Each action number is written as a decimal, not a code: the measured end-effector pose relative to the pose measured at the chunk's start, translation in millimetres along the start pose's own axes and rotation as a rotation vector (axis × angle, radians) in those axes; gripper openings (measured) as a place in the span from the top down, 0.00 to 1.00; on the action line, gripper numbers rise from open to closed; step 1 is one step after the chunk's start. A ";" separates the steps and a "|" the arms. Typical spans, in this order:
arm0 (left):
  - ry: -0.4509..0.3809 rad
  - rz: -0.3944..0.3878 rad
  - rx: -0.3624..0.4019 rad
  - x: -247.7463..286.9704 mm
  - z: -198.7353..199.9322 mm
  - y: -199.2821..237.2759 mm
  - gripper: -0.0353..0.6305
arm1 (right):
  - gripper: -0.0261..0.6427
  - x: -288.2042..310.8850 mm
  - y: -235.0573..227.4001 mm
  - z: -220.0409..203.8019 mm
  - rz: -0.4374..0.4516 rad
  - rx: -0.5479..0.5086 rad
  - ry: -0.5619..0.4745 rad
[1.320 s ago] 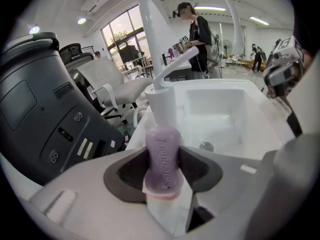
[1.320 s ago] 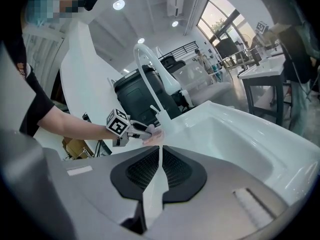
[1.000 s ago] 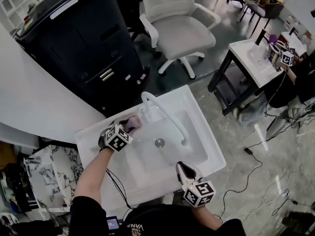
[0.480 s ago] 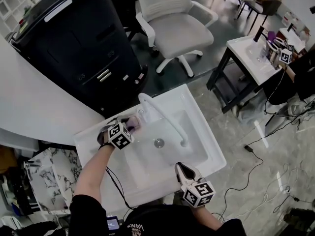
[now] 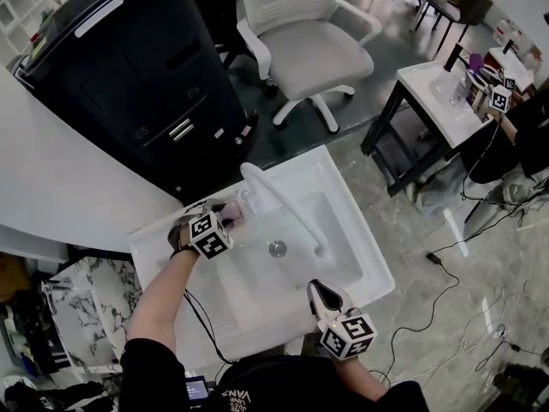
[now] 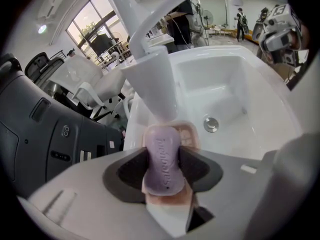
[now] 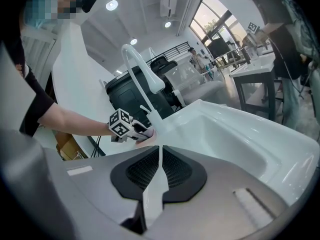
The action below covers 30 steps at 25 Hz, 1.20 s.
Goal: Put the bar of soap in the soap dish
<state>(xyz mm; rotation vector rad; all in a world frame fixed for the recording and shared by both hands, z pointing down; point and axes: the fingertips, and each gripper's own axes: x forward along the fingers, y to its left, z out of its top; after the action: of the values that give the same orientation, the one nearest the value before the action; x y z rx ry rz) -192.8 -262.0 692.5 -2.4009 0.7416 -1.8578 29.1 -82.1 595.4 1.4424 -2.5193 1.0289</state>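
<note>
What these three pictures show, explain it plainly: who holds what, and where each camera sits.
A person, no robot, holds a two-jaw gripper in each hand. The head view looks down from the person's head at a white sink with a faucet. The other two cameras ride on the grippers. The left gripper is closed on a purple bar of soap, over the pink soap dish beside the faucet. The right gripper hangs at the sink's near edge, jaws together, empty.

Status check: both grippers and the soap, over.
Left gripper shut on purple bar of soap, over peach-coloured soap dish. Right gripper shut, empty. White faucet base close ahead.
</note>
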 end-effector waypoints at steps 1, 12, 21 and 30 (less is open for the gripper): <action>-0.002 -0.002 0.002 0.2 -0.2 -0.1 0.58 | 0.96 0.3 -0.4 0.1 0.000 0.000 0.000; -0.013 -0.001 0.022 -1.1 0.1 -0.1 0.58 | 0.96 -0.1 -3.1 6.2 0.001 -0.006 -0.002; -0.017 -0.005 0.015 -4.8 0.0 0.2 0.55 | 0.96 -4.1 -4.2 8.6 0.000 -0.006 -0.006; -0.035 0.040 0.022 -18.8 4.8 2.5 0.55 | 0.96 -6.8 -5.5 11.3 0.014 -0.025 -0.008</action>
<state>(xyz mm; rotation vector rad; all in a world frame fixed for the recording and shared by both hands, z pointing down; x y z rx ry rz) -192.6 -258.5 673.3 -2.3810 0.7567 -1.7947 40.2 -85.4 587.1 1.4269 -2.5419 0.9929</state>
